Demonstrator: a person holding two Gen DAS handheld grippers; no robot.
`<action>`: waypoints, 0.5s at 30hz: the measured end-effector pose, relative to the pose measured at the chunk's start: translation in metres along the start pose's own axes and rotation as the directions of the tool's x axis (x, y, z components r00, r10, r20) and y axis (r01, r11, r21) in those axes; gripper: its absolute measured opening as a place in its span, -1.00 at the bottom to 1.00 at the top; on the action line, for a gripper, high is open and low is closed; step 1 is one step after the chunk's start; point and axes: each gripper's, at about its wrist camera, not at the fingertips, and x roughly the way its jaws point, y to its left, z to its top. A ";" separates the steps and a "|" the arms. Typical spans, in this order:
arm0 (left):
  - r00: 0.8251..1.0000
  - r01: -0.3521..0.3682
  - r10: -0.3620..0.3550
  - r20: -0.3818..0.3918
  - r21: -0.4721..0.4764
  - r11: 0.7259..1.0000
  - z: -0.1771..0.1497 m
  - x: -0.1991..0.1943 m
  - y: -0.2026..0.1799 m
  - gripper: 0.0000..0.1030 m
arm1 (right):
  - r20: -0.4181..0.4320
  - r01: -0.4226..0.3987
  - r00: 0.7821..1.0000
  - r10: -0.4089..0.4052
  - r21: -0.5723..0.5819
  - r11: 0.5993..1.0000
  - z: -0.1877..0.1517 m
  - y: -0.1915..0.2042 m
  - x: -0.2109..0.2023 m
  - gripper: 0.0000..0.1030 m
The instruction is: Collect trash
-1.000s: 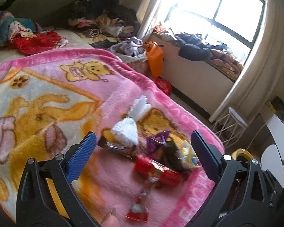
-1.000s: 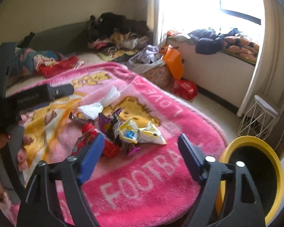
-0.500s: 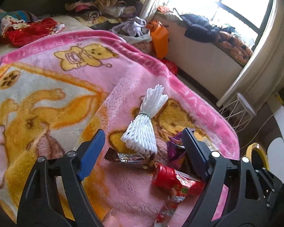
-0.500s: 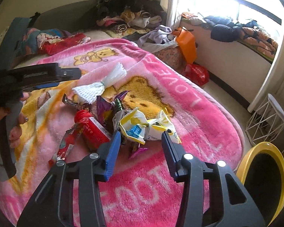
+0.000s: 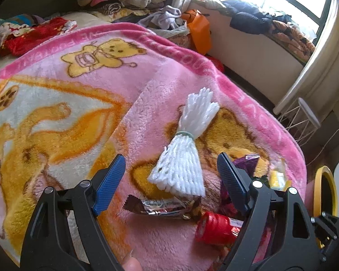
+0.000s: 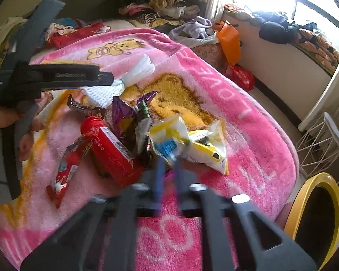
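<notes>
On the bed lies a pink blanket [image 5: 160,72] with yellow bears, and a small heap of trash sits on its near part. The left gripper [image 5: 170,176] hangs over the heap with its jaws wide apart. Between them lies a white foam net [image 5: 180,169], tied in the middle with a band. Its long axis runs away from the gripper: the wide end points toward the gripper, the tuft end points toward the far side of the bed. The pads do not touch it.

Just under the wide end of the net lies a silver and brown wrapper [image 5: 162,206], with its long axis across the gripper. A red bottle [image 6: 111,151] lies near, its cap pointing toward the net, its bottom toward the right gripper [image 6: 168,160].

The right gripper is blurred. Its jaws stand close together at the near edge of a yellow and white wrapper [image 6: 187,144], and they seem to pinch its corner. This wrapper stretches to the right, toward the edge of the bed. A yellow bin [image 6: 316,221] stands on the floor beside the bed, at the right.
</notes>
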 end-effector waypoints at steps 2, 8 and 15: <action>1.000 -0.011 0.011 -0.014 0.002 1.000 -0.001 0.006 0.000 0.45 | 0.010 -0.020 1.000 0.020 0.034 0.999 -0.002 -0.006 -0.003 -0.91; 0.998 -0.031 0.032 -0.049 0.023 0.999 -0.004 0.020 -0.003 0.09 | 0.061 -0.103 0.994 0.093 0.185 0.977 -0.010 -0.033 -0.021 -0.91; 1.000 -0.013 0.014 -0.014 0.040 0.999 -0.005 0.013 -0.008 -0.71 | 0.092 -0.131 0.989 0.112 0.246 0.960 -0.018 -0.045 -0.034 -0.95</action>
